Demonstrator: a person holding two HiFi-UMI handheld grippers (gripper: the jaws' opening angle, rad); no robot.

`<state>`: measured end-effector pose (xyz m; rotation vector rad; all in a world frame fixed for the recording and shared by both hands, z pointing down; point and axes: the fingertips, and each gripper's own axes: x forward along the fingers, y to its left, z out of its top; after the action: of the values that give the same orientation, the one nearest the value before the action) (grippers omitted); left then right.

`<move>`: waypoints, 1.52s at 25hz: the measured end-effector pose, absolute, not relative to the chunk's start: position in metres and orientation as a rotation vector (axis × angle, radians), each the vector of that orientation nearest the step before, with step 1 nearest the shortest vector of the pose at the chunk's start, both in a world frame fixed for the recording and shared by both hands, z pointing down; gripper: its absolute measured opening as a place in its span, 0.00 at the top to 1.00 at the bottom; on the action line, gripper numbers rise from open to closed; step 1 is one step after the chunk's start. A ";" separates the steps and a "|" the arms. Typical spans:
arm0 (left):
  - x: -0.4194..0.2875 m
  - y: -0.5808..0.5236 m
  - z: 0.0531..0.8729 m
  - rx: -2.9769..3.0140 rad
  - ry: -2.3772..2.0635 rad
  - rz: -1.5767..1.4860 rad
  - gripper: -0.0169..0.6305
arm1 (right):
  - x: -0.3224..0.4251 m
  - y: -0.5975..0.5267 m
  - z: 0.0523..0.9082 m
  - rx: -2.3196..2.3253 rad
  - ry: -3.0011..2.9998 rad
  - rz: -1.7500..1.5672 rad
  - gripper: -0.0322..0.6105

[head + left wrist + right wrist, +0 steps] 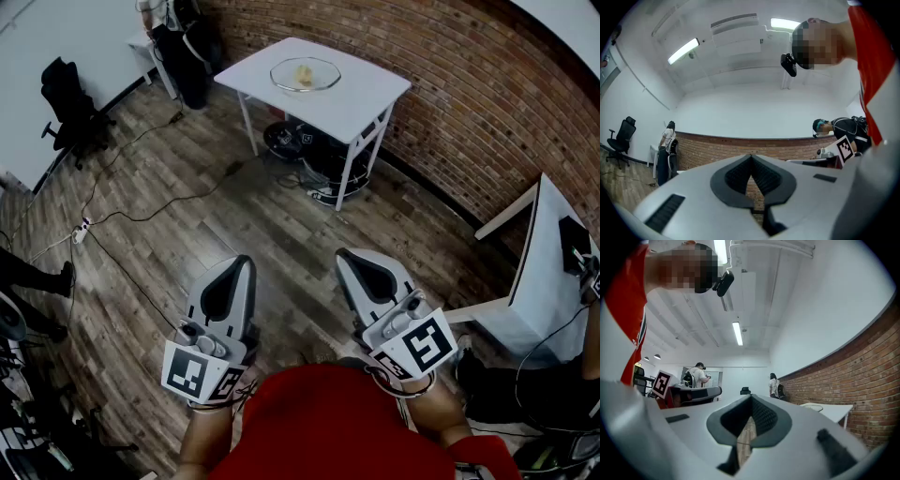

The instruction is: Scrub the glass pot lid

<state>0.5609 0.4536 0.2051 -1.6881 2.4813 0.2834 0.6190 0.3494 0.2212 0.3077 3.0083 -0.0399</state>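
Note:
The glass pot lid [305, 74] lies on a white table [366, 98] at the far side of the room, with a small yellow piece resting on it. My left gripper [246, 261] and right gripper [345, 255] are held close to my body over the wooden floor, far from the table. Both point toward it. The left gripper [751, 157] has its jaws together with nothing between them, and so does the right gripper [751, 398]. The white table [829, 411] shows at the right of the right gripper view.
A brick wall [487, 103] runs behind the table. Shoes and dark items [314, 155] sit under it. Cables [141, 211] cross the floor on the left, near a black office chair [66, 98]. Another white table [548, 272] stands at the right. People stand in the background.

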 end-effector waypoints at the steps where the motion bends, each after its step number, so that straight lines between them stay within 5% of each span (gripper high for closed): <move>1: 0.559 0.453 0.204 -1.689 2.481 0.283 0.95 | 0.617 0.349 0.220 0.308 3.009 -0.040 0.90; 38: 0.447 0.459 0.214 -1.715 2.462 0.282 0.95 | 0.521 0.334 0.233 0.226 3.042 -0.077 0.90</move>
<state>0.4472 0.4586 0.2143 -1.7153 2.4625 0.2816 0.5209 0.3336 0.2333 0.2258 3.0421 -0.0775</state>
